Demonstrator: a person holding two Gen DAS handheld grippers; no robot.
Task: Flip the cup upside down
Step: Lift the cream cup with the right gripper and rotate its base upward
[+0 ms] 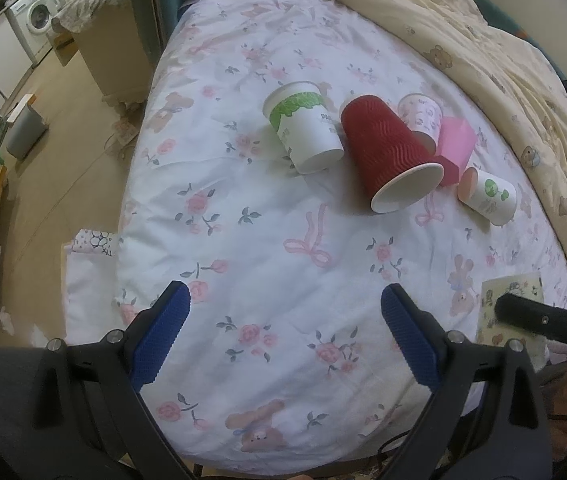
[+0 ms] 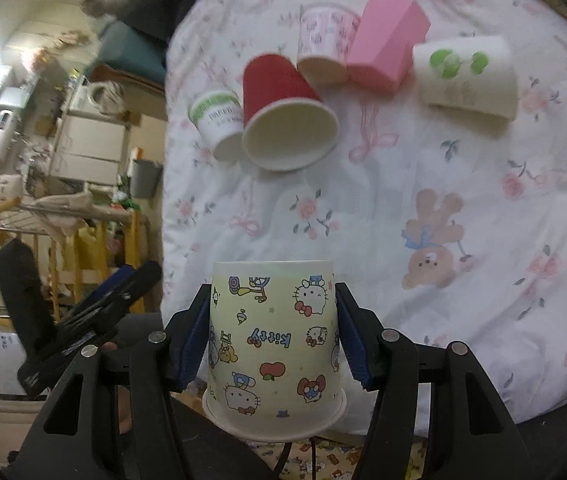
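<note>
A pale yellow Hello Kitty paper cup [image 2: 273,336] is held between the blue pads of my right gripper [image 2: 273,300], with its rim toward the camera and its base away. It also shows at the right edge of the left wrist view [image 1: 511,300], partly hidden by the right gripper's finger. My left gripper [image 1: 285,300] is open and empty above the floral bedsheet [image 1: 283,240]. Both are short of a group of cups lying on their sides.
On the sheet lie a red ribbed cup [image 1: 391,152], a white cup with a green band [image 1: 303,124], a pink-patterned cup [image 1: 421,114], a pink box-like cup [image 1: 455,144] and a small white cup with green dots [image 1: 489,196]. A beige quilt [image 1: 483,40] lies at the right. The bed edge drops to the floor at the left.
</note>
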